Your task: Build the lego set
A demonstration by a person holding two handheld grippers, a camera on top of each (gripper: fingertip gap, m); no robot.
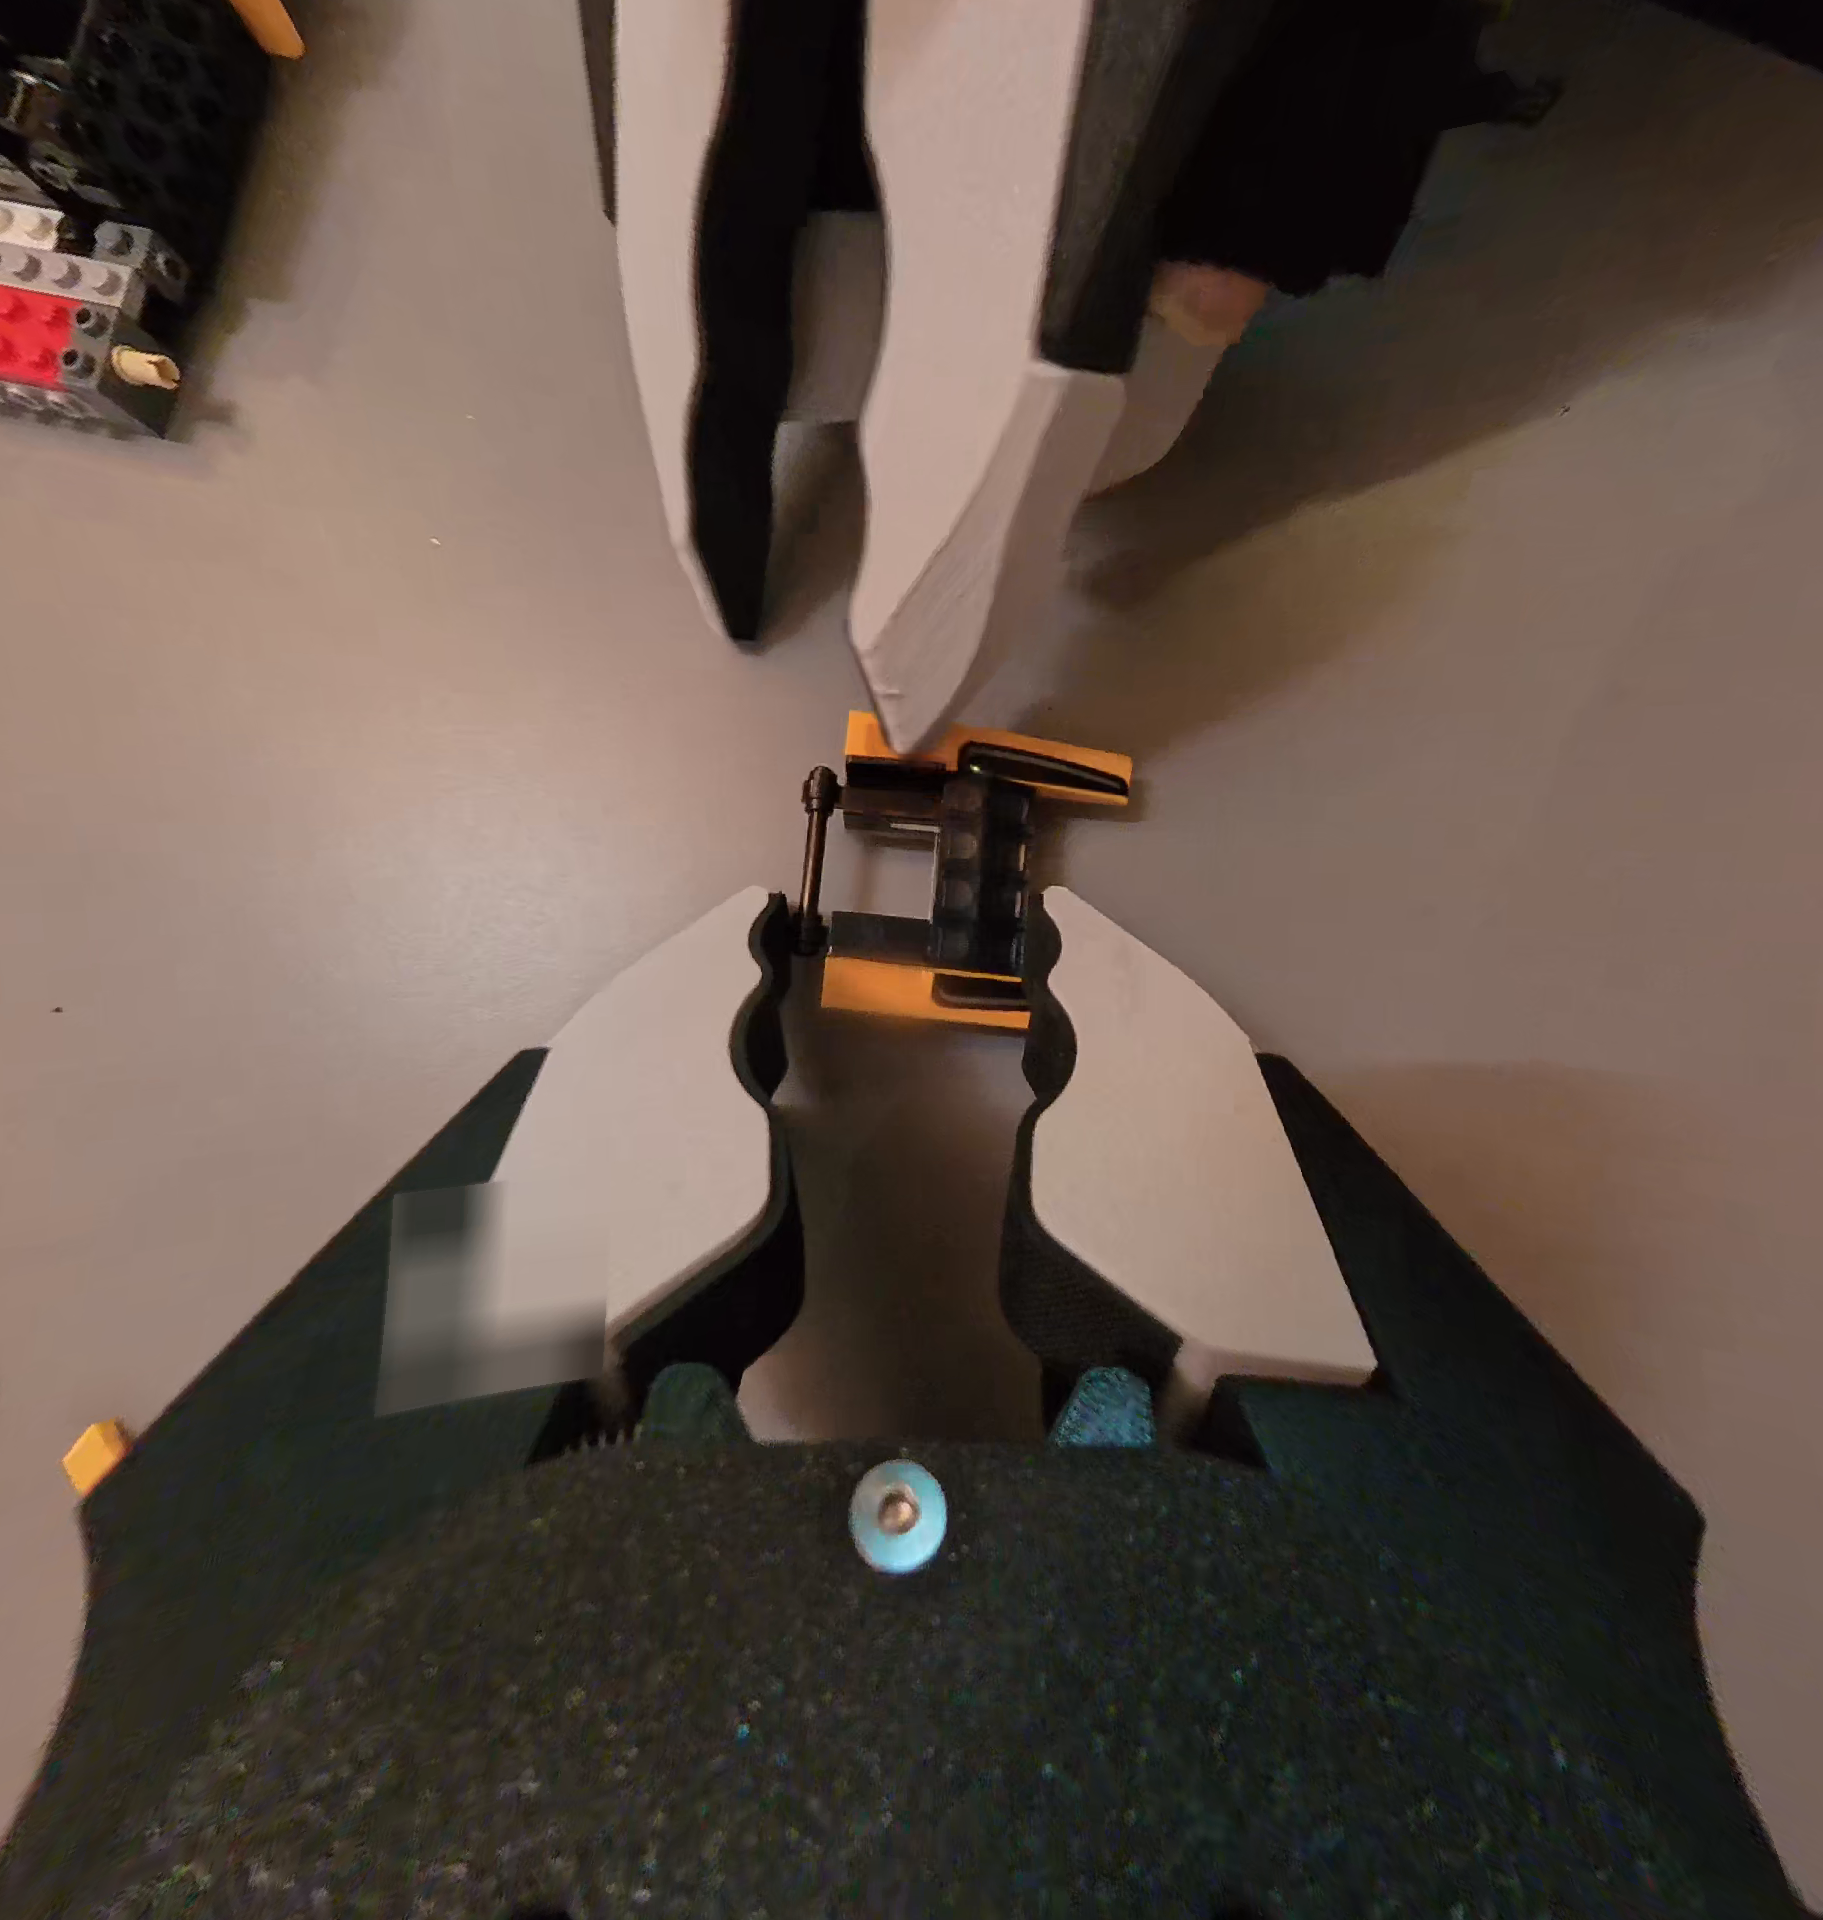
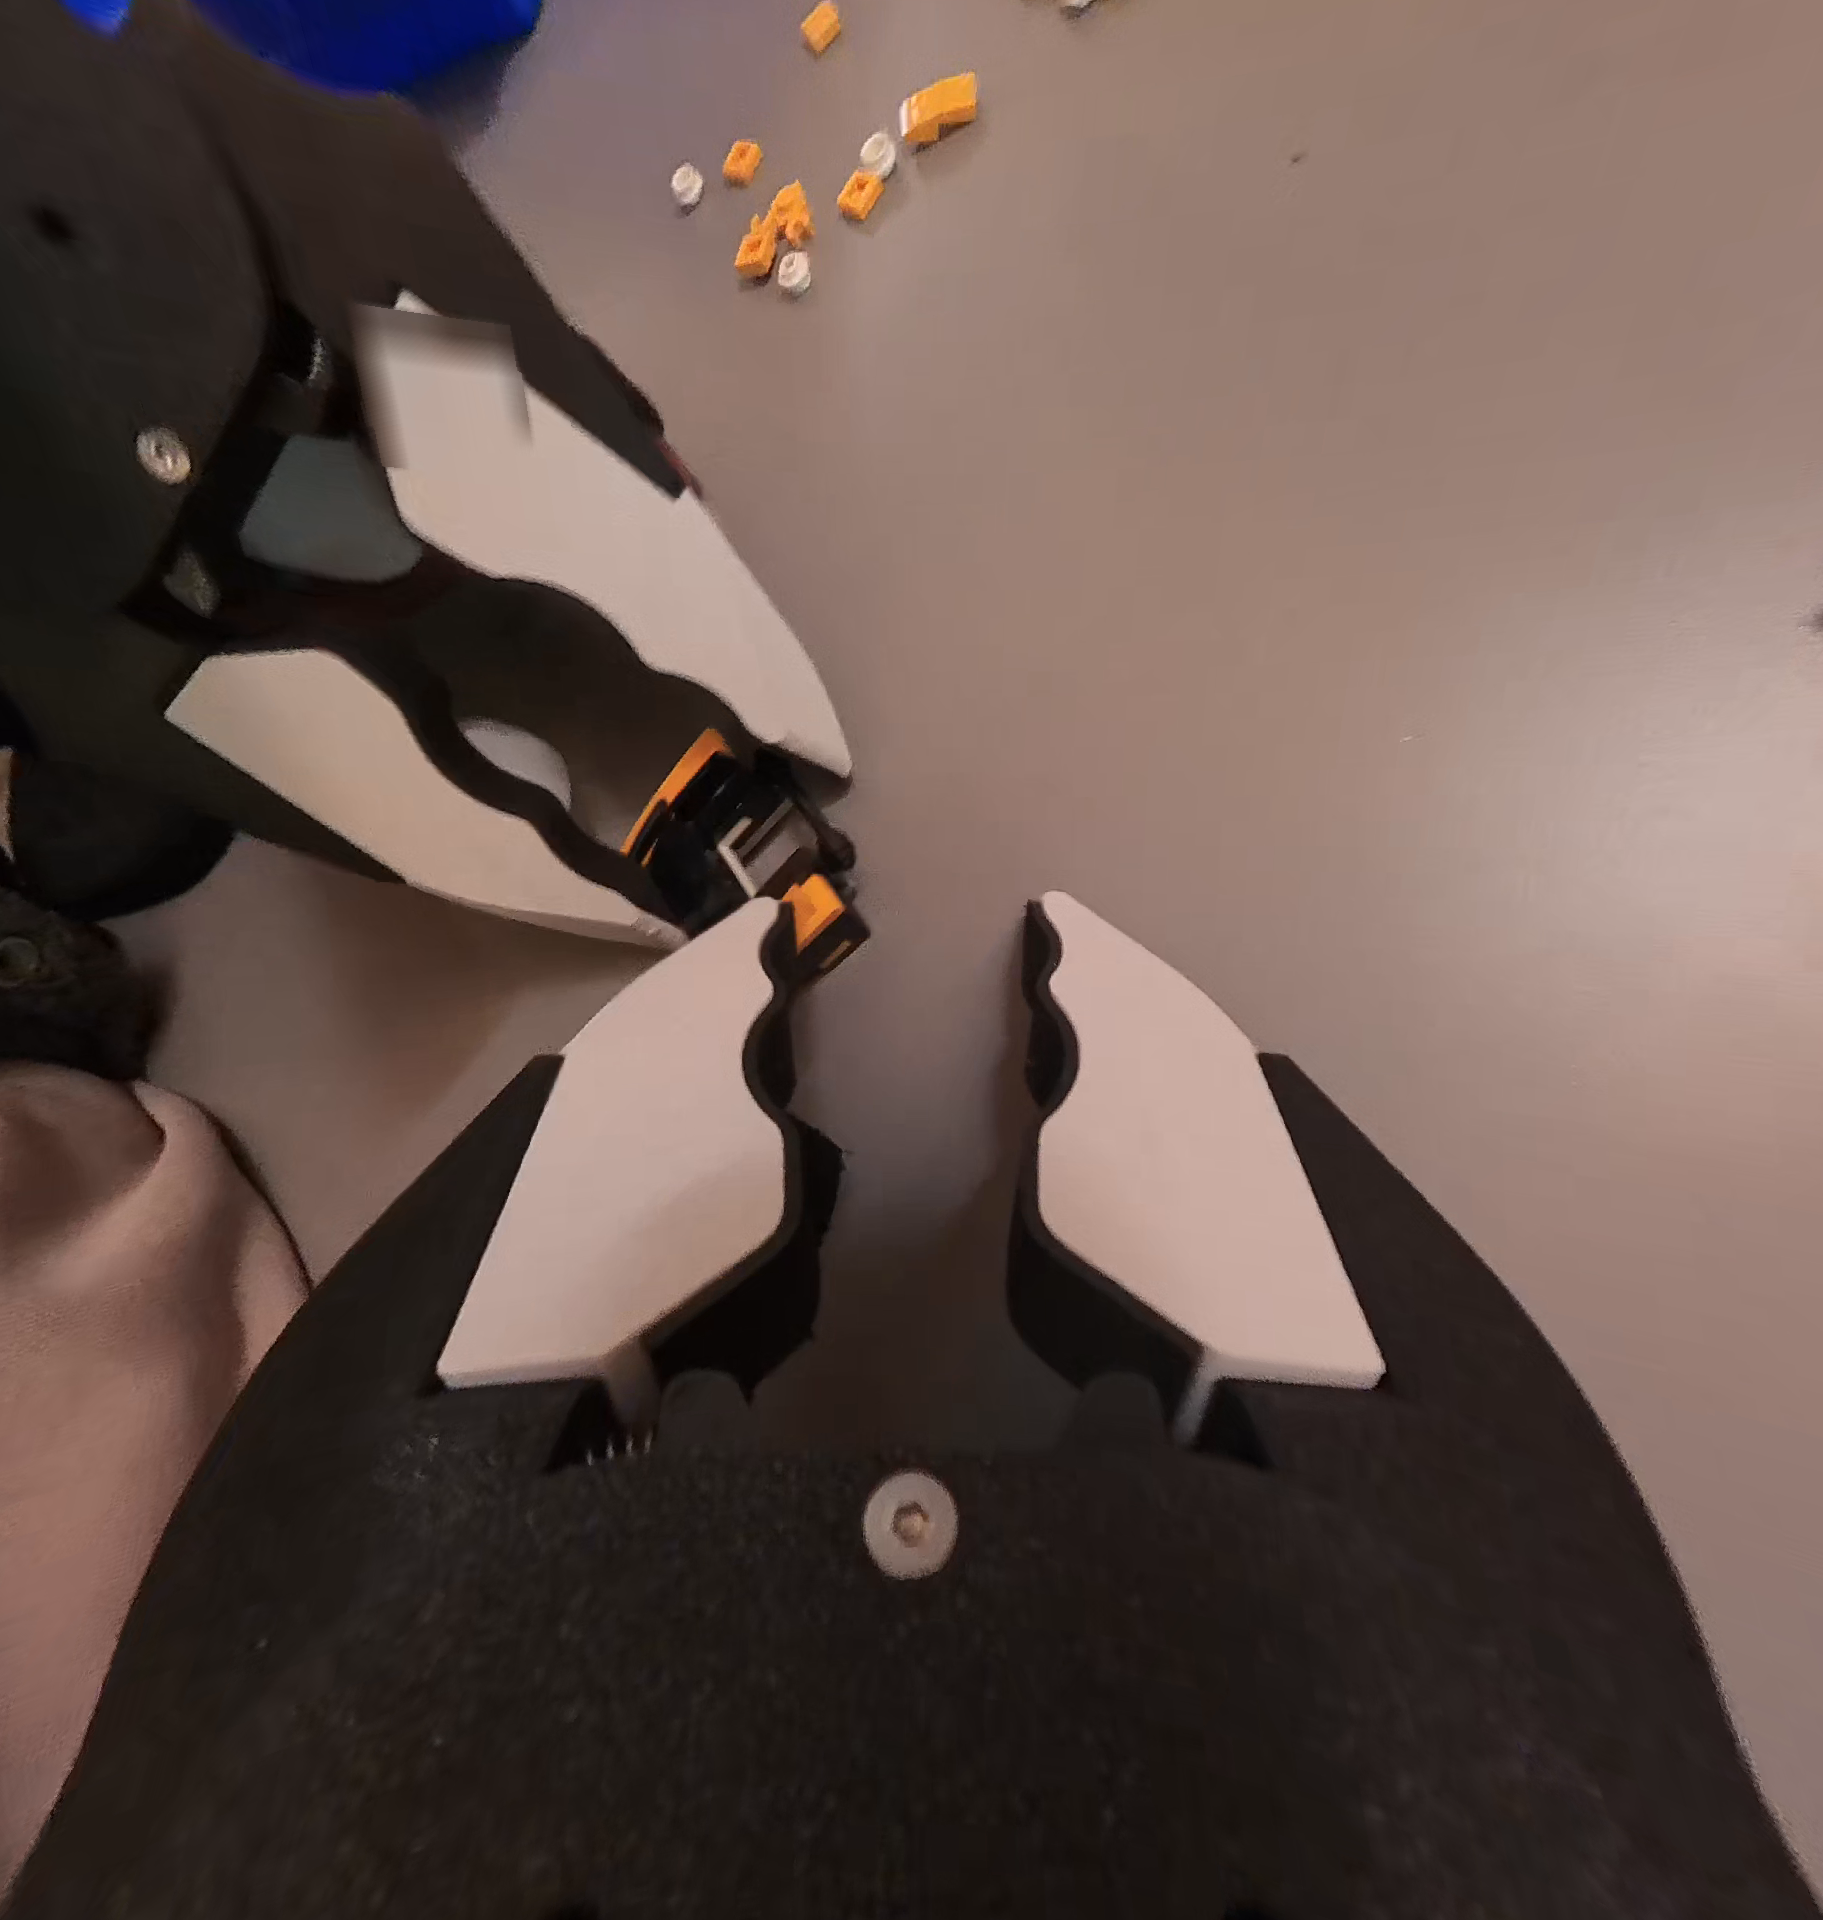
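Observation:
A small black and orange lego sub-assembly (image 1: 974, 883) sits between the fingers of my left gripper (image 1: 907, 914), which is shut on it just above the grey table. One finger presses its black rod, the other its black brick. In the right wrist view the left gripper (image 2: 761, 852) comes in from the upper left with the sub-assembly (image 2: 730, 831) in its tips. My right gripper (image 2: 902, 914) is open and empty. Its left fingertip (image 2: 751, 935) touches the sub-assembly's orange end. In the left wrist view the right gripper (image 1: 824, 686) reaches down from above onto the orange plate.
A partly built black, grey and red lego model (image 1: 55, 281) stands at the far left. Several loose orange and white pieces (image 2: 793, 208) lie farther off on the table (image 2: 1302, 623). One orange piece (image 1: 96, 1455) lies by my left gripper. A fabric sleeve (image 2: 76, 1299) is at the lower left. My right fingertips sit around 4 cm from my left ones. The orange piece (image 1: 96, 1455) sits 15 cm or so from the ends of my left fingers. The right camera catches it too, in the right wrist view (image 2: 954, 100).

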